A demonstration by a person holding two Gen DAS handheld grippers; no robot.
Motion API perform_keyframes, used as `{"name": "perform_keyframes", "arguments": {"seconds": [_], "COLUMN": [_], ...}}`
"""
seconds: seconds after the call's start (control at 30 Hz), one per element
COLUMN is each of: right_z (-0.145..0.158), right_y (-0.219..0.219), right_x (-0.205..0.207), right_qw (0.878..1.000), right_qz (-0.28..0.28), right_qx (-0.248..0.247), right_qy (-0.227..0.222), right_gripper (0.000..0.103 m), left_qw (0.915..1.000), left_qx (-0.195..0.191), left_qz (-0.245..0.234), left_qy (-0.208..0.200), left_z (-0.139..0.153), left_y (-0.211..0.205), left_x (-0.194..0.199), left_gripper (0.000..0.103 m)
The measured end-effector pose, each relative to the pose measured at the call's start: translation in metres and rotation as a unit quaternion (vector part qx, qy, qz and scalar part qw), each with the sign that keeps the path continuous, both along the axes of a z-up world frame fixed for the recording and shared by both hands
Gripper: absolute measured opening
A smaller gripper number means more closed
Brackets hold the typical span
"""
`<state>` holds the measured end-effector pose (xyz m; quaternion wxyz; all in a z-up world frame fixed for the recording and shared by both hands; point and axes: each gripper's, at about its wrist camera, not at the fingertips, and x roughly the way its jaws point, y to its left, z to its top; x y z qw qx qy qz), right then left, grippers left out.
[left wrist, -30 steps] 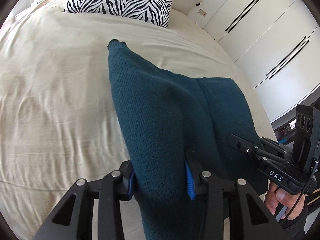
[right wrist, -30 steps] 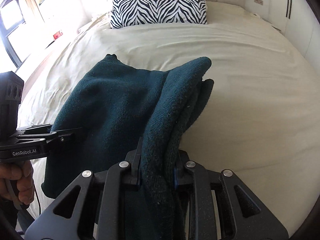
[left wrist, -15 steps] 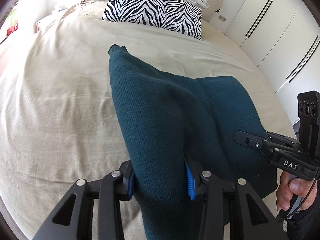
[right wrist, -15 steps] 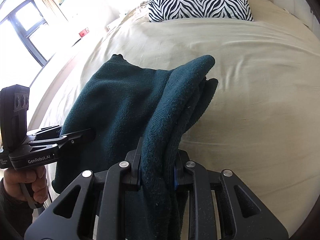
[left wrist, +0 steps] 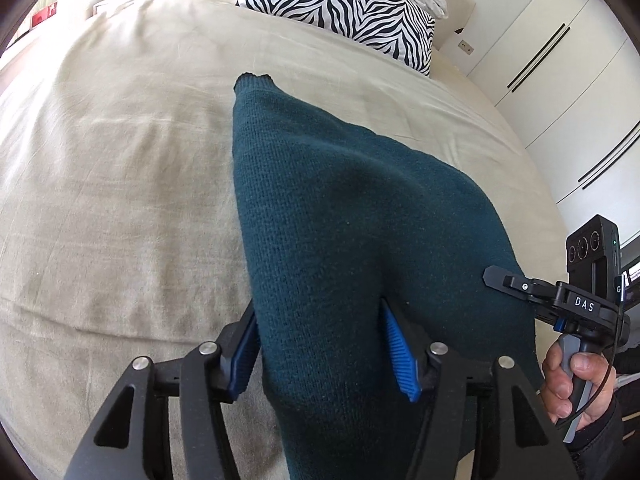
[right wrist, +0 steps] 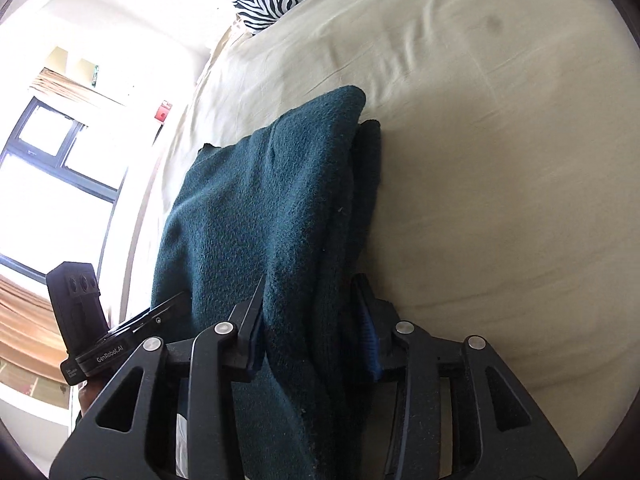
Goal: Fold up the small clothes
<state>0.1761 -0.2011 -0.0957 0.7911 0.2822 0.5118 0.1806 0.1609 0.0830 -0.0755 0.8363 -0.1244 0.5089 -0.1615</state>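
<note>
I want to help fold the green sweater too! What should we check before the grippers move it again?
1. Left gripper shut on the dark teal sweater: ok, knit fills the gap between the blue pads.
2. Right gripper shut on the sweater too: ok, a thick bunch of layers sits between its fingers.
3. Far end of the sweater resting on the bed: ok.
4. Sheet ahead free of other things: ok, only the zebra pillow far off at the head.
5. Layers lined up on the right edge: not ok, a lower layer pokes out.
6. Sleeves tucked in: cannot tell, hidden.
</note>
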Motion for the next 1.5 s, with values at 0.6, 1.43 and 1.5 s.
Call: {"name": "perform_keyframes", "arguments": {"seconds": [0.6, 1.43, 1.5], "right_z": [0.185, 0.156, 0.149], "right_y": [0.008, 0.064, 0.064], "right_x": [-0.203, -0.237, -0.236], "right_qw": [0.88, 0.922, 0.925], "right_qz": [-0.157, -0.079, -0.075], "right_qx": [-0.255, -0.311, -0.31], "right_qy": [-0.369, -0.218, -0.206], "right_gripper": [0.103, 0.103, 0.103], "left_qw": [0.9117, 0.96, 0.9629], "left_qx": [0.162, 0.168, 0.163], "left_qz": [0.112, 0.144, 0.147], "left_qy": [-0.36, -0.171, -0.157], "left_z": [0.164, 0.115, 0.106], "left_y": [-0.02, 0.002, 0.006], "left_x": [-0.21, -0.232, -0.23], "left_gripper": [0.103, 0.103, 0.103]}}
